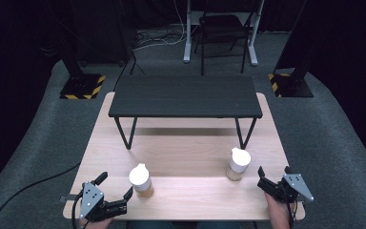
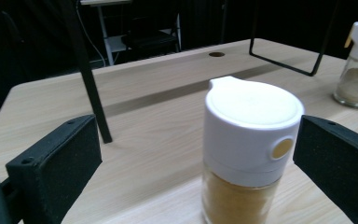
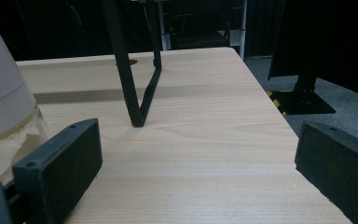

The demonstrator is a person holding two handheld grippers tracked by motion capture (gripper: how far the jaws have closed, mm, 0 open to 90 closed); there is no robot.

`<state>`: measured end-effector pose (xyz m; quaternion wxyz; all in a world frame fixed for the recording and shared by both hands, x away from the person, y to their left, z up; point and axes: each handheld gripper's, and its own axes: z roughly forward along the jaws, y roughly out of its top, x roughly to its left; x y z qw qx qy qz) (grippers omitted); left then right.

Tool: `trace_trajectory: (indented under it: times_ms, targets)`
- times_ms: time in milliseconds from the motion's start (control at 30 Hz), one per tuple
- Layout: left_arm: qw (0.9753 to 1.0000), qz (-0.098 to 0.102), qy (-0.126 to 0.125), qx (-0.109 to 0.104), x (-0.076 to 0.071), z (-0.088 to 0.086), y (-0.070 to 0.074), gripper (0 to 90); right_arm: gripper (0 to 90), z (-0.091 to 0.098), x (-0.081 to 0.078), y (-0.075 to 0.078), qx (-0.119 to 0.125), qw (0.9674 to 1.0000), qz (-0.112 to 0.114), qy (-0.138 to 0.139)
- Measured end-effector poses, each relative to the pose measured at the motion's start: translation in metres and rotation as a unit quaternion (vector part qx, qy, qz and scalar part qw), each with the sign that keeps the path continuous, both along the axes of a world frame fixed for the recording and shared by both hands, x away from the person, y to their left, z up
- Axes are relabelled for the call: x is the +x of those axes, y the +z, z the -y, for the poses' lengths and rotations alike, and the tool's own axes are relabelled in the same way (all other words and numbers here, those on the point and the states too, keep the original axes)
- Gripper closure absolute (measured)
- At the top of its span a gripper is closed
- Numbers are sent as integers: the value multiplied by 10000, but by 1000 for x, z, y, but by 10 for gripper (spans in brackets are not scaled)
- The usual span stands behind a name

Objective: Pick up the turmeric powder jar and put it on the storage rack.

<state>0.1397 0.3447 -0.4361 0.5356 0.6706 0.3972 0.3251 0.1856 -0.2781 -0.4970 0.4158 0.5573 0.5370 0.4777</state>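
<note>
Jaws of left gripper [image 2: 196, 163] wide around spice jar [image 2: 247, 154] (untouched).

Lab or studio, black curtains, hazard-striped stand bases [image 1: 82, 88], grey carpet, trailing cables, bare wooden table [image 1: 186, 143]

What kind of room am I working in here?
Probably a lab or recording studio, not a kitchen: dark curtained walls, hazard-striped stand bases on grey carpet, and a bare wooden table with two spice jars.

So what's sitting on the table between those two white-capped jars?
Nothing: in the high view, bare wooden table separates the left jar from the right jar. The black shelf stands farther back.
</note>
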Motion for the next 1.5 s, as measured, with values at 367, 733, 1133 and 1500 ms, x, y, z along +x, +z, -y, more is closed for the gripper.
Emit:
trace_trajectory:
  times_ms: [367, 733, 1133, 1500]
  targets:
    - [9998, -3, -130, -140, 3, 3, -5, 2, 0, 0, 0, -1, -19, 10000, 28, 34]
    - [9998, 26, -118, 143, 6, 27, -1, 9, 0, 2, -2, -2, 28, 10000, 70, 63]
    - [9997, -81, 25, 210, 18, 55, -3, 16, 0, 1, -3, -3, -38, 9999, 99, 82]
    - [9983, -312, 434, 232, 23, 70, -8, 105, 0, 2, -3, -4, 6, 9999, 120, 88]
